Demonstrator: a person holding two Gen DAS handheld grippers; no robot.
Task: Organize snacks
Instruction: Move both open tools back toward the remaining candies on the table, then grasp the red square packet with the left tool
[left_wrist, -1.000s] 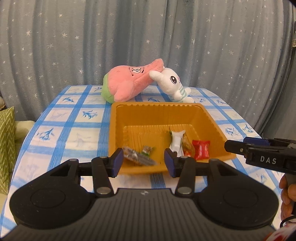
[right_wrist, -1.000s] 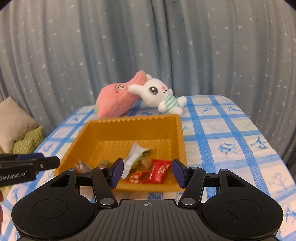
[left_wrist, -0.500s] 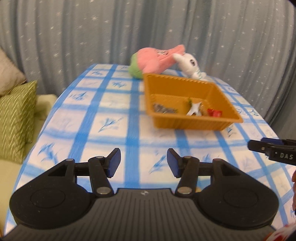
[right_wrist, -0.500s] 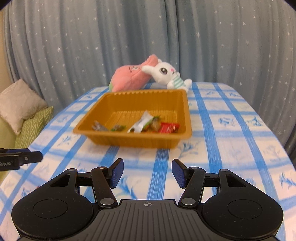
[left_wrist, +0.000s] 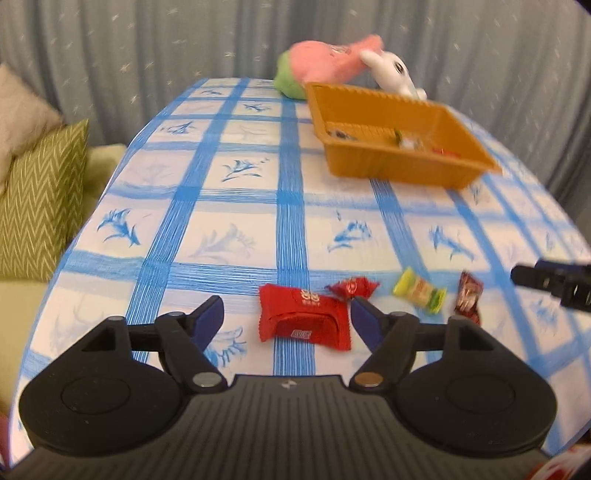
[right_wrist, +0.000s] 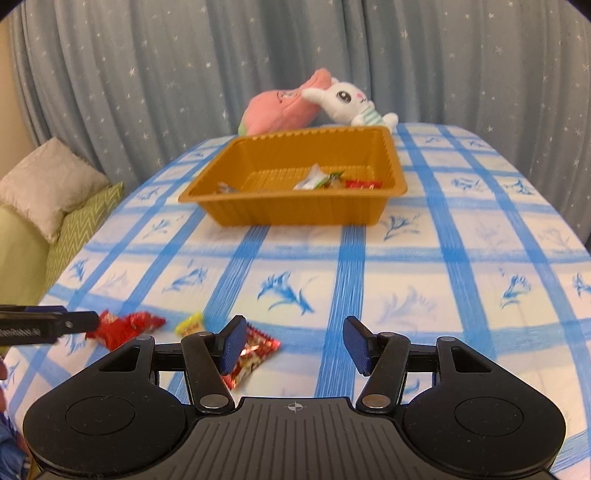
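Observation:
Several loose snacks lie near the table's front edge: a large red packet (left_wrist: 304, 321), a small red candy (left_wrist: 354, 288), a yellow-green candy (left_wrist: 419, 291) and a shiny dark red packet (left_wrist: 469, 297). My left gripper (left_wrist: 288, 323) hovers over the large red packet; its jaws are opening, the packet shows between them, and the pads are clear of it. My right gripper (right_wrist: 294, 343) is open over bare cloth, with the dark red packet (right_wrist: 251, 356) just beside its left finger. Farther back, the orange tray (right_wrist: 295, 218) holds a few snacks.
A pink plush (right_wrist: 280, 107) and a white rabbit plush (right_wrist: 347, 99) lie behind the tray against a starred grey curtain. Green and beige cushions (left_wrist: 40, 199) sit past the table's left edge. Blue-checked cloth (right_wrist: 406, 280) stretches between the loose snacks and the tray.
Both grippers have drawn back from the tray towards the near table edge and tipped downward. The loose snacks have come into view. The left jaws stand wider apart than before.

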